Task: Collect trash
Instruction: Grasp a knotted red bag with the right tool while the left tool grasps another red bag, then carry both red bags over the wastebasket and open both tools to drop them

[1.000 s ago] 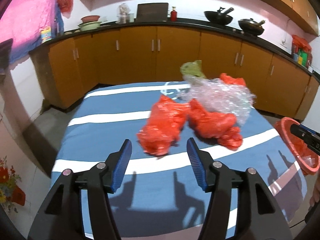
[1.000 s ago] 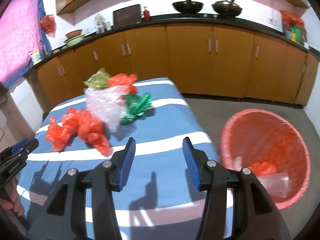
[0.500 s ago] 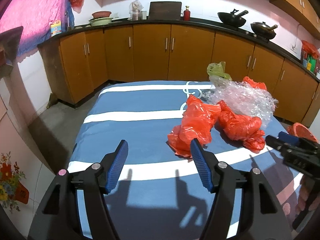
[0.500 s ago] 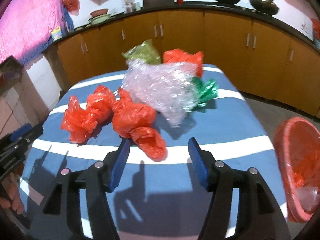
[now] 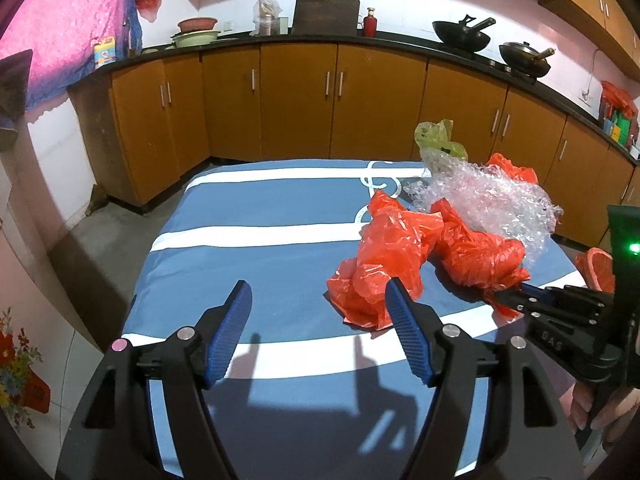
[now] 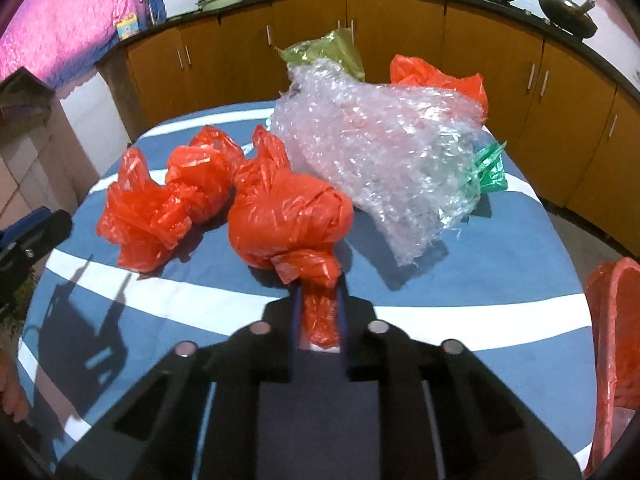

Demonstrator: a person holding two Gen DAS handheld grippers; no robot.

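1. Trash lies heaped on the far right part of a blue-and-white striped tablecloth [image 5: 256, 248]: two crumpled red plastic bags, a wad of bubble wrap [image 6: 384, 152], a yellow-green bag [image 6: 324, 52], a green bag [image 6: 490, 170] and another red bag [image 6: 440, 80] behind the wrap.
2. The right gripper [image 6: 319, 304] has just been closing, and its jaws now pinch the twisted tail of the knotted red bag [image 6: 288, 220], which rests on the cloth.
3. The loose red bag [image 5: 384, 264] sits just left of the knotted one, touching it.
4. The left gripper [image 5: 318, 330] has just been opening; its jaws stand wide apart with nothing between them, over the bare cloth, its right blue pad [image 5: 408, 336] close in front of the loose red bag.
5. A red-lined waste bin [image 6: 616, 344] stands off the table's right edge.
6. Brown kitchen cabinets [image 5: 296, 100] run behind, with two woks [image 5: 464, 38] on the counter.
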